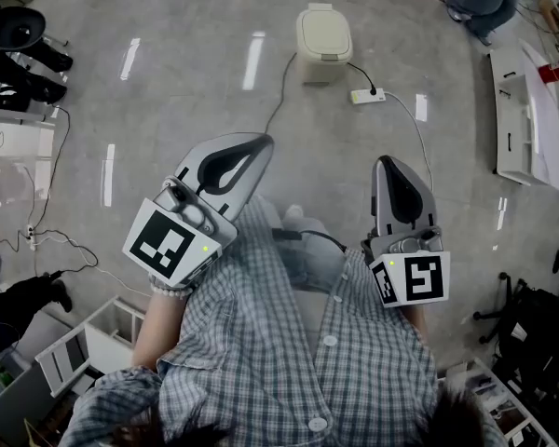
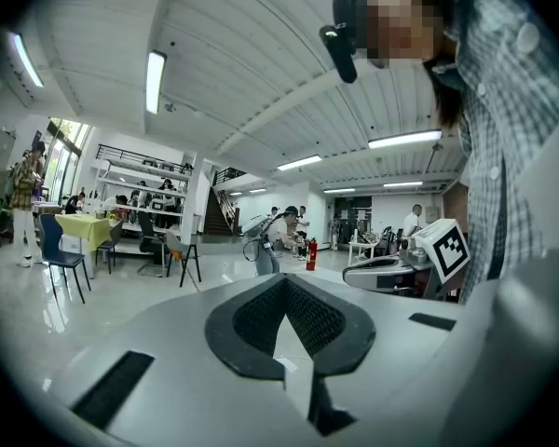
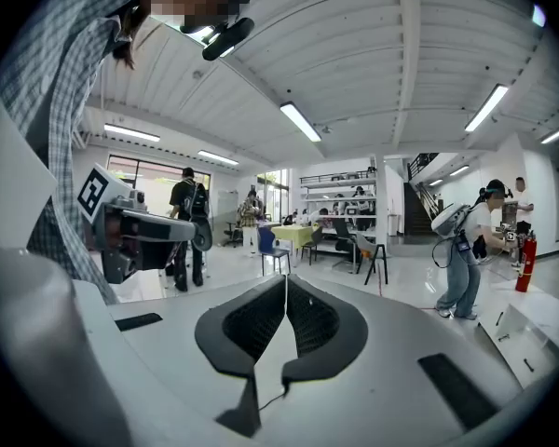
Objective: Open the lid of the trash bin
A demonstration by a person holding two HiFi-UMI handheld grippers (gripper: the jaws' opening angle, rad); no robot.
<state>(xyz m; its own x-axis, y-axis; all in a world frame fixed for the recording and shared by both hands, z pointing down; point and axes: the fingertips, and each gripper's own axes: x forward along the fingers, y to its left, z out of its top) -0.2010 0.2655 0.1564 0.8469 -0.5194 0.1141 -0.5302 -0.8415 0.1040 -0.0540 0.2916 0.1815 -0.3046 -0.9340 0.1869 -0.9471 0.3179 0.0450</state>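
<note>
I'm holding left gripper [image 1: 258,143] and right gripper [image 1: 388,164] pressed together, empty | trash bin [image 1: 323,45] well ahead, lid [image 1: 323,28] down | risking snagging the floor cable [image 1: 281,96] while approaching.

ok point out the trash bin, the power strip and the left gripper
trash bin [image 1: 323,33], head view, closed lid
power strip [image 1: 367,95], head view, white body
left gripper [image 1: 264,142], head view, jaw tips
</note>
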